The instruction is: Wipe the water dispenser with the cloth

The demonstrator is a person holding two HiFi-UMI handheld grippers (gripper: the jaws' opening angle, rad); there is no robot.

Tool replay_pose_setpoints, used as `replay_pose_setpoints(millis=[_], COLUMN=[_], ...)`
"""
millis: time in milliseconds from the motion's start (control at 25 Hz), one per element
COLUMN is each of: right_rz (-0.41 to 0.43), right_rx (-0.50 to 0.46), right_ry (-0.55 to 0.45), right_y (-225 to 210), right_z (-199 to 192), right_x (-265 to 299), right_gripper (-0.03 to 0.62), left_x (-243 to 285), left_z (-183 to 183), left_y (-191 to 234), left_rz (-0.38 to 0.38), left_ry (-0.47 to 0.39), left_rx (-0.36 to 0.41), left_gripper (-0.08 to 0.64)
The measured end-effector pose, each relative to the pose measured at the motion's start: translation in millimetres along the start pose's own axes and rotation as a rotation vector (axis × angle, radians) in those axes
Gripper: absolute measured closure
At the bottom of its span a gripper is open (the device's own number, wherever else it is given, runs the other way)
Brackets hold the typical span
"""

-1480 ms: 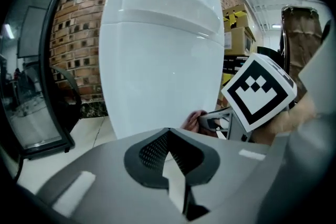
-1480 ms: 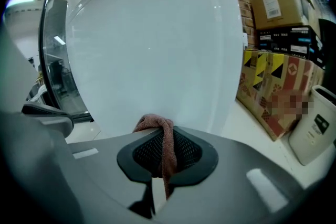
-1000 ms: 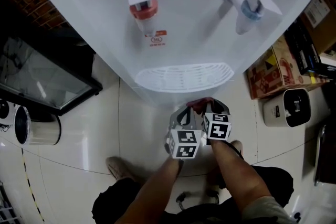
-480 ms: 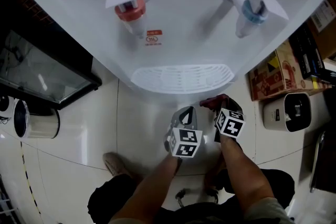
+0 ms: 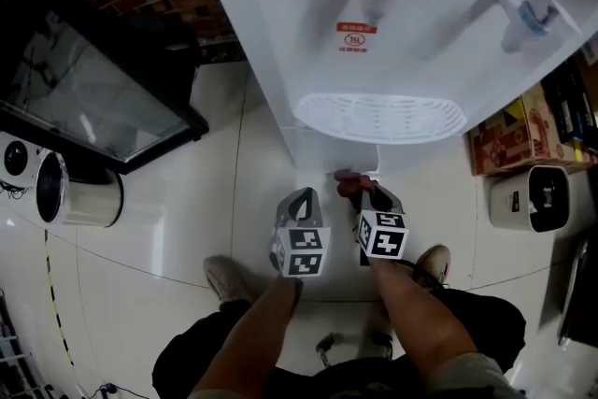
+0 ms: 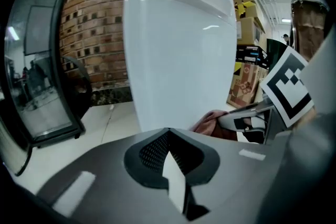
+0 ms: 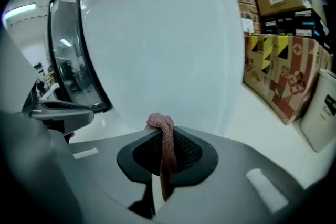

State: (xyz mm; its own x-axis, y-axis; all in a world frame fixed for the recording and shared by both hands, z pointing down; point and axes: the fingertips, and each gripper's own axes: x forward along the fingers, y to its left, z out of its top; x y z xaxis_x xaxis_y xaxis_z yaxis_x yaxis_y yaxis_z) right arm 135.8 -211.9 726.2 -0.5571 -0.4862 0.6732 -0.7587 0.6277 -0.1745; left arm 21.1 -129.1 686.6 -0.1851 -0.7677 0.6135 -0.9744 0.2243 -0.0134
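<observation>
Head view: the water dispenser (image 5: 420, 33) fills twelve to two o'clock. My left gripper (image 5: 301, 198) and right gripper (image 5: 372, 193) sit near six, below its base.

Left gripper view: my jaws are pressed together and empty, with the cloth (image 6: 210, 122) at three o'clock.

Right gripper view: my jaws narrowly pinch the cloth, with the dispenser wall at twelve.

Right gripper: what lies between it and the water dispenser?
Only the cloth, pinched in the right gripper and bunched at its tips before the water dispenser's white front, as the right gripper view shows.
</observation>
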Motion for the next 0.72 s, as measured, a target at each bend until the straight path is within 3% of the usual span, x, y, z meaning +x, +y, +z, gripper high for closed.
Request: replay_pose_setpoints(millis=[200,400,720], right_rz=[0.11,0.178,0.145], right_rx=[0.008,0.06,0.158], right_ry=[0.023,0.078,0.128], right_y=[75.5,117.3,93.4], right_z=[-9.2,-22.2,-31.3], right_x=[27.5,60.1,100.6], right_gripper=[0.549,0.549,0.549], left_x=[-30.7,-39.3,-8.1], left_z=[-24.9,-31.2,-34.2], left_y=[78.5,133.5,112.2], left_rz=[0.118,0.212,0.162], left_ry=[0.011,0.003,0.008], left_rx=[-0.068,-0.122,-0.134], left_gripper=[0.56,0.56,0.56])
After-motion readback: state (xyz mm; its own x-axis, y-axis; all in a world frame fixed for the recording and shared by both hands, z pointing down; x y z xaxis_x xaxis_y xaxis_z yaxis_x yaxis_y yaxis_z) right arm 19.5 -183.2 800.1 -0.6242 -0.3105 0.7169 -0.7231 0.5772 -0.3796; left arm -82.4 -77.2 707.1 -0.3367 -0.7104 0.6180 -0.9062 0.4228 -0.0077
